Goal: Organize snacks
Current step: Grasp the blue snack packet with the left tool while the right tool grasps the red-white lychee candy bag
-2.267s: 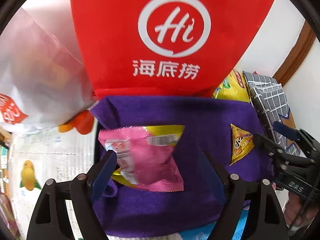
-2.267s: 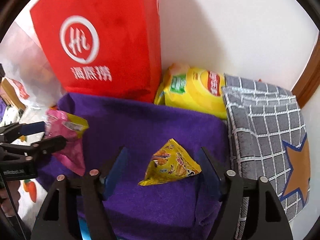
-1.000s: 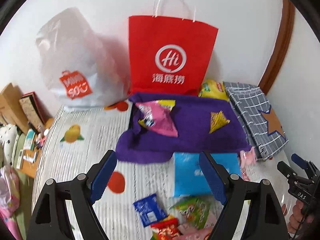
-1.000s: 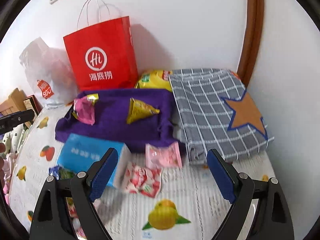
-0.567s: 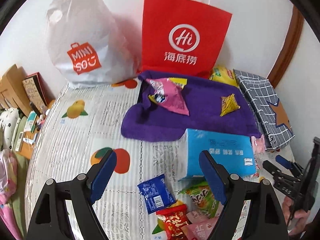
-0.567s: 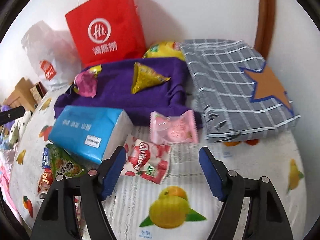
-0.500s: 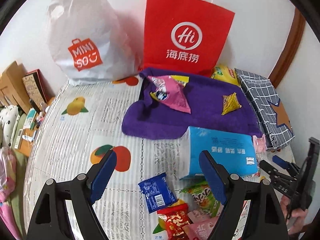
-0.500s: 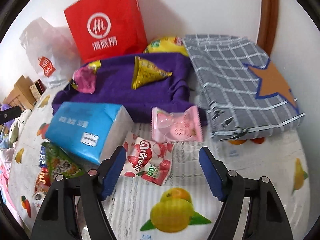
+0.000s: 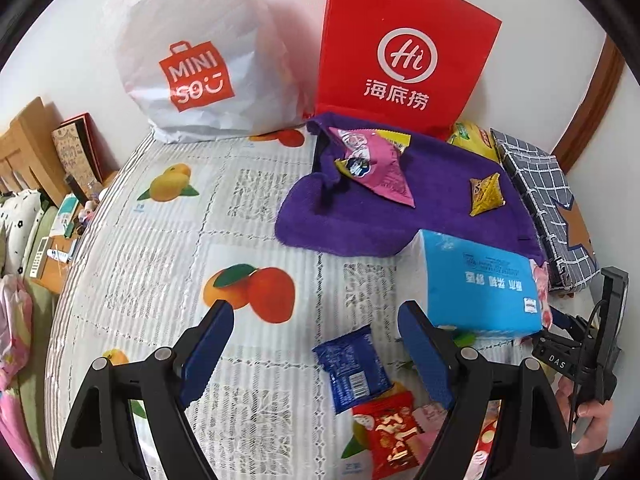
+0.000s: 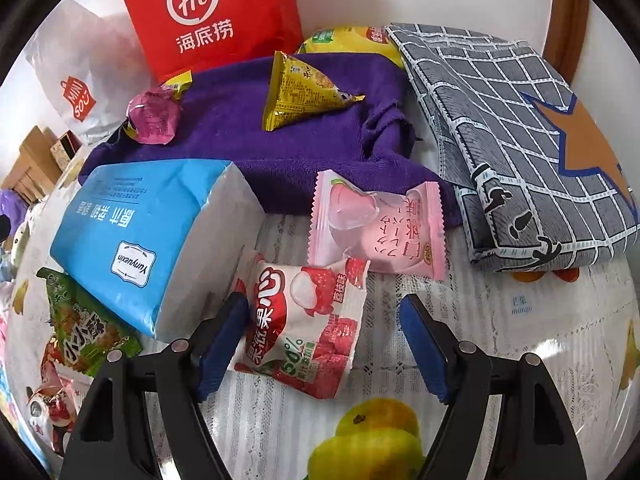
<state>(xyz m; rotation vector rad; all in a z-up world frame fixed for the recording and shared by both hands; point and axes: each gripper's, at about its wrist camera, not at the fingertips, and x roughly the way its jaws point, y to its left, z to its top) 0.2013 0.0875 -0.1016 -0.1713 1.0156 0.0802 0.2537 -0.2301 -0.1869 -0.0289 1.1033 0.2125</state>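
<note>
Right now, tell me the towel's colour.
The towel is deep purple; the right wrist view shows it best.

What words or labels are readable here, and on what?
"MINISO": white bag
"Hi 海底捞": red bag
"Yunyuexin": blue tissue pack
"50%": lychee snack
"DAS": right gripper
"mango": tablecloth
Fine print on the other packets: too small or blurred.

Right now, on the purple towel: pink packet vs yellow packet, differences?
The pink packet looks larger than the yellow packet, though fisheye distorts. Pink lies crumpled near the purple towel's left end by the red bag; yellow is a neat triangular pouch toward the checked fabric. Both rest on the towel, away from both grippers.
</note>
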